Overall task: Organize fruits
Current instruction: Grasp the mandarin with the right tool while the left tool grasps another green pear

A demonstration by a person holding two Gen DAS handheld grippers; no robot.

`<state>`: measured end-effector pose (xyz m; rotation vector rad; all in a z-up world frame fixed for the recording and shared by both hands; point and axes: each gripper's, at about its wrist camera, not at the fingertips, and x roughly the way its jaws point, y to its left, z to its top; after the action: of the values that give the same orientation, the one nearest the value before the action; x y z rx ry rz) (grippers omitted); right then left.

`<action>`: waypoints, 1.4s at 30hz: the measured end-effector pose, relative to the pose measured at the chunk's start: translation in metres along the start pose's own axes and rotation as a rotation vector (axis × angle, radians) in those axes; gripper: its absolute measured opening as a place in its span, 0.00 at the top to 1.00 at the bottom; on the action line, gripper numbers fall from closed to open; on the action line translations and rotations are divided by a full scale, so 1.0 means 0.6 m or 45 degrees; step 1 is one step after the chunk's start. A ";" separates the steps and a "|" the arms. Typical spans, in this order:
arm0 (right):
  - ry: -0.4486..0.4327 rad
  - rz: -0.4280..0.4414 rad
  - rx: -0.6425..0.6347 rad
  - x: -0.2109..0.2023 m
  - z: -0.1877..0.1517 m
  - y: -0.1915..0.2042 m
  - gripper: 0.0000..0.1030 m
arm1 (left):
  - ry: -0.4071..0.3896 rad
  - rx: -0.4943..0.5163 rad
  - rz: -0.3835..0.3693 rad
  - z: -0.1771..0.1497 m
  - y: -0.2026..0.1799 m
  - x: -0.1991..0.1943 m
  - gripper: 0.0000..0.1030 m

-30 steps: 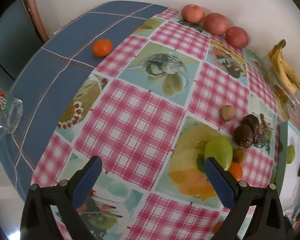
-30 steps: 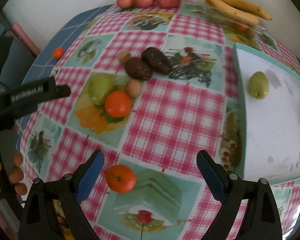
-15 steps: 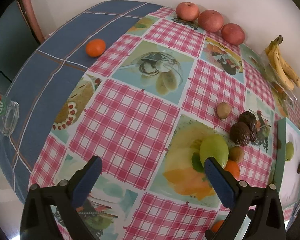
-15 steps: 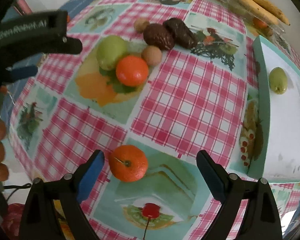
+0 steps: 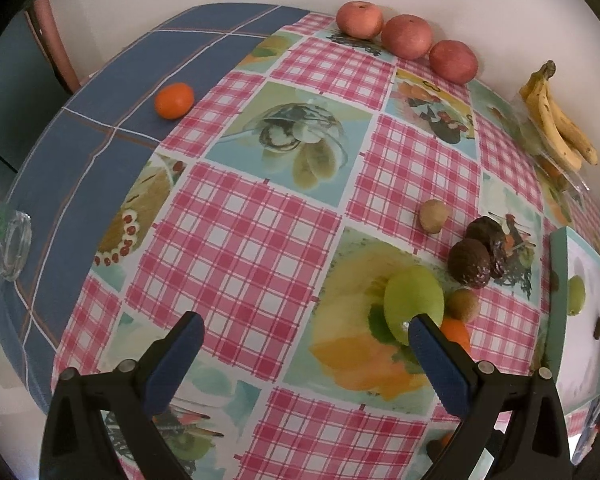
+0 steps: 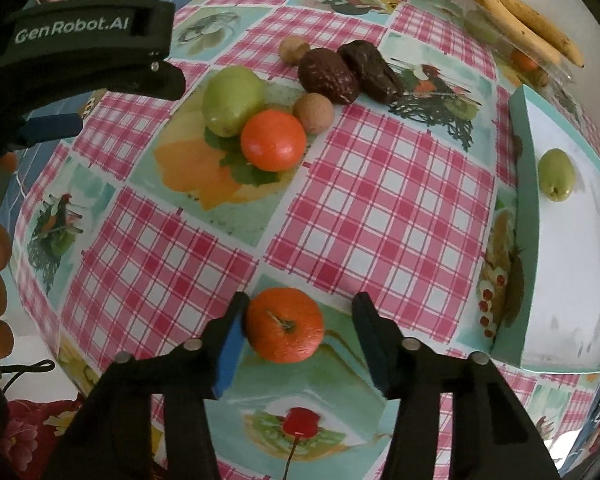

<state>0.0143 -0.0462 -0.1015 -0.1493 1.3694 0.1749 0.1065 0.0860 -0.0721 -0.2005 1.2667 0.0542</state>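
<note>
An orange (image 6: 284,324) with its stem up lies on the fruit-print tablecloth, between the fingers of my right gripper (image 6: 300,308). The jaws are closing: the left pad (image 6: 230,340) touches the orange's side, and a gap remains at the right pad (image 6: 370,340). A teal tray (image 6: 524,200) to the right holds a small green fruit (image 6: 556,180). My left gripper (image 5: 304,322) hangs open over the checked cloth with nothing between its fingers. A green fruit (image 5: 414,304) lies just beyond its right fingertip.
A cluster sits mid-table: green fruit (image 6: 232,100), second orange (image 6: 273,140), two dark wrinkled fruits (image 6: 328,76), small brown ones (image 6: 313,113). Apples (image 5: 406,36) and bananas (image 5: 556,124) line the wall. A mandarin (image 5: 174,100) and a glass (image 5: 4,248) are at the left.
My right gripper has come down over the near orange, and its wide jaws have narrowed around it. The left gripper has stayed put and open.
</note>
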 end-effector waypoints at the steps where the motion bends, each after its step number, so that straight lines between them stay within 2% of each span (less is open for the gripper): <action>1: -0.002 0.000 0.005 -0.001 -0.001 -0.001 0.57 | 0.000 0.000 -0.001 0.000 -0.002 0.000 0.00; 9: -0.008 -0.010 -0.008 -0.003 -0.008 0.006 0.63 | -0.021 0.027 -0.045 0.006 -0.019 0.003 0.00; 20: -0.014 -0.025 0.022 -0.002 0.001 -0.037 0.64 | -0.001 0.056 -0.129 0.011 -0.041 0.017 0.02; 22: -0.018 -0.040 0.049 -0.002 0.004 -0.053 0.64 | 0.001 0.059 -0.143 0.011 -0.046 0.019 0.05; 27: -0.026 -0.037 0.099 -0.005 0.012 -0.088 0.64 | 0.049 0.053 -0.168 0.012 -0.055 0.043 0.20; 30: -0.031 -0.037 0.108 -0.003 0.018 -0.102 0.64 | 0.059 0.040 -0.167 0.012 -0.057 0.054 0.22; 34: -0.033 -0.044 0.106 -0.004 0.023 -0.110 0.64 | 0.041 0.074 -0.104 0.014 -0.067 0.057 0.22; 37: -0.034 -0.047 0.102 -0.004 0.025 -0.111 0.64 | 0.034 0.068 -0.113 0.017 -0.067 0.056 0.27; 39: -0.036 -0.048 0.102 -0.005 0.025 -0.111 0.64 | 0.032 0.079 -0.145 0.018 -0.069 0.054 0.38; 42: -0.036 -0.049 0.103 -0.007 0.026 -0.110 0.63 | 0.036 0.077 -0.188 0.019 -0.072 0.055 0.49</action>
<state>0.0422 -0.1075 -0.0943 -0.1046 1.3423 0.0889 0.1338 0.0437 -0.0951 -0.2431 1.2763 -0.1138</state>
